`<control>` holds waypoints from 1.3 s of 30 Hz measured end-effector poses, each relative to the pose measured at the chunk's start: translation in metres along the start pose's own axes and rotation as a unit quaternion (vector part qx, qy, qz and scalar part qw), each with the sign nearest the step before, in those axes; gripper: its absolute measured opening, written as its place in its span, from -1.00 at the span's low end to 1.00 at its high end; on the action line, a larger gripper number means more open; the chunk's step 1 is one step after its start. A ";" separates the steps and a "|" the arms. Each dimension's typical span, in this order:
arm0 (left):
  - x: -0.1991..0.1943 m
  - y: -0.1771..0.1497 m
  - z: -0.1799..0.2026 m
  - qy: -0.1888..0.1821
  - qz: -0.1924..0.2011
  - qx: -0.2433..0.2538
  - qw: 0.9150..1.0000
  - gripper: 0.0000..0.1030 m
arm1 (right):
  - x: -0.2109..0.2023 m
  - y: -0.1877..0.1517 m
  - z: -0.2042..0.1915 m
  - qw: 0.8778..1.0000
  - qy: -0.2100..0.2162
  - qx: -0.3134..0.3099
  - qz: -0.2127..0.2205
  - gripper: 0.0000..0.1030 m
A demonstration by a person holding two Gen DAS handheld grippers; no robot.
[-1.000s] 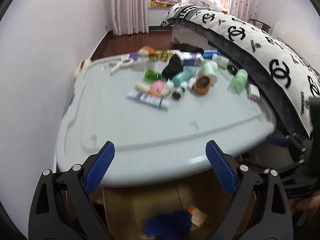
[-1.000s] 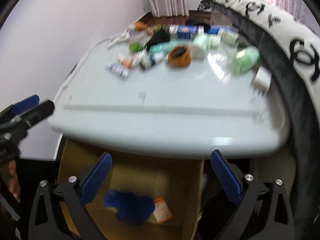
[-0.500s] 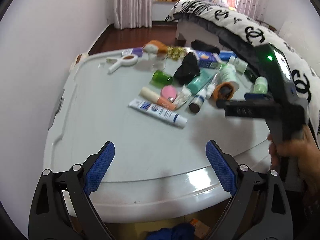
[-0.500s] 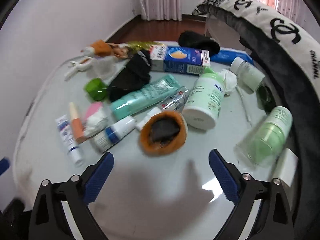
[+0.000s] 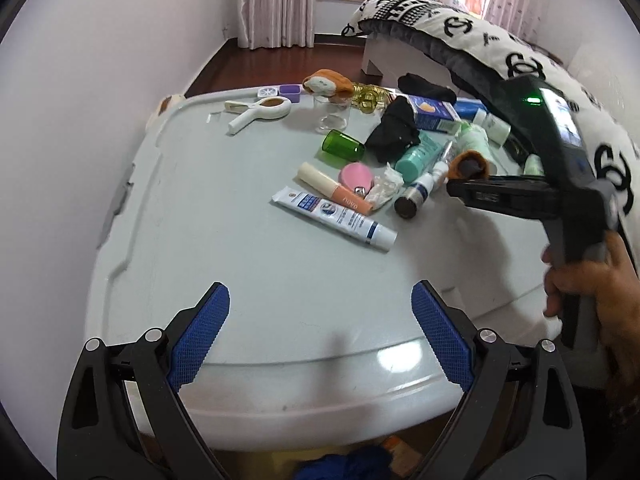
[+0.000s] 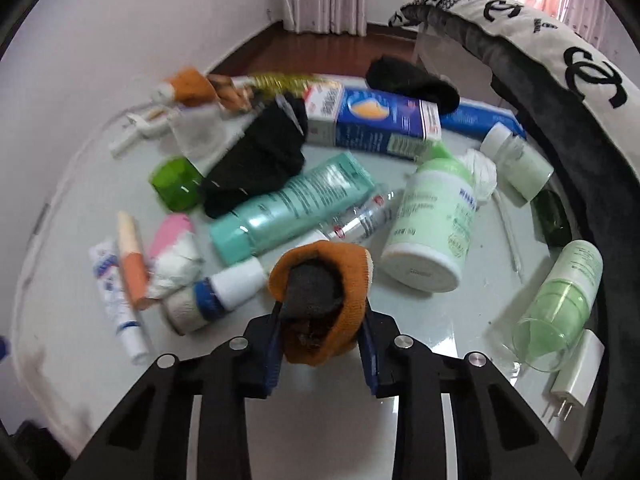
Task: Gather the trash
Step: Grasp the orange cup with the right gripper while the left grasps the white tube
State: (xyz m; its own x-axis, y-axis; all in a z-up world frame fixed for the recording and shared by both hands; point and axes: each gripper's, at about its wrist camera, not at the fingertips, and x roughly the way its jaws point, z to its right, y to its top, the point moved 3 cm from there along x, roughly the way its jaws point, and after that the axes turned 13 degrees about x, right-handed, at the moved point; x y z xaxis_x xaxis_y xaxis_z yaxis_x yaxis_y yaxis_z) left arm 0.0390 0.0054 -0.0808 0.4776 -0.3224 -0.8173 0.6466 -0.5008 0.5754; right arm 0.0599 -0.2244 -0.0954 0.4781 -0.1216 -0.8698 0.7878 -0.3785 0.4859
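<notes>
Behind, a bed (image 5: 500,44) with a black-and-white logo quilt runs past curtains (image 5: 276,4) and dark wooden floor. Nearer, the pale grey table (image 5: 240,264) carries scattered tubes and bottles. Right gripper (image 6: 322,344) has just been closing, its jaws now pressing on the orange sock (image 6: 320,288) lying mid-table. Left gripper (image 5: 320,340) hovers over the near edge, jaws wide and empty.

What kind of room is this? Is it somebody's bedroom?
Most likely a bedroom. A bed with a patterned cover runs along one side, curtains hang by the window at the back, and tubes and bottles of toiletries lie jumbled on the table.
</notes>
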 end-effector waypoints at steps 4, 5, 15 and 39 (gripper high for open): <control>0.018 0.012 0.007 0.000 -0.008 -0.010 1.000 0.75 | -0.030 0.005 0.004 1.000 0.016 -0.004 0.024 -0.38; 0.027 0.017 0.012 0.000 -0.012 -0.007 1.000 0.75 | -0.036 0.004 0.006 0.999 0.017 -0.006 0.028 -0.38; 0.098 0.031 0.026 0.074 -0.052 -0.037 0.995 0.75 | -0.065 0.004 0.031 0.998 0.029 -0.010 0.046 -0.34; 0.044 0.003 0.007 0.072 0.002 0.005 0.997 -0.67 | -0.081 0.000 0.031 0.997 0.053 -0.011 0.056 -0.30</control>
State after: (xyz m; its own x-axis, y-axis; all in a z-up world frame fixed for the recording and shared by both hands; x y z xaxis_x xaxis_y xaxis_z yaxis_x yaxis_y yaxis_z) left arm 0.0578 -0.0160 -0.1147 0.5607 -0.2052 -0.8022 0.6393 -0.5084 0.5769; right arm 0.0087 -0.2432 -0.0278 0.6002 -0.0644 -0.7973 0.7353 -0.3479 0.5816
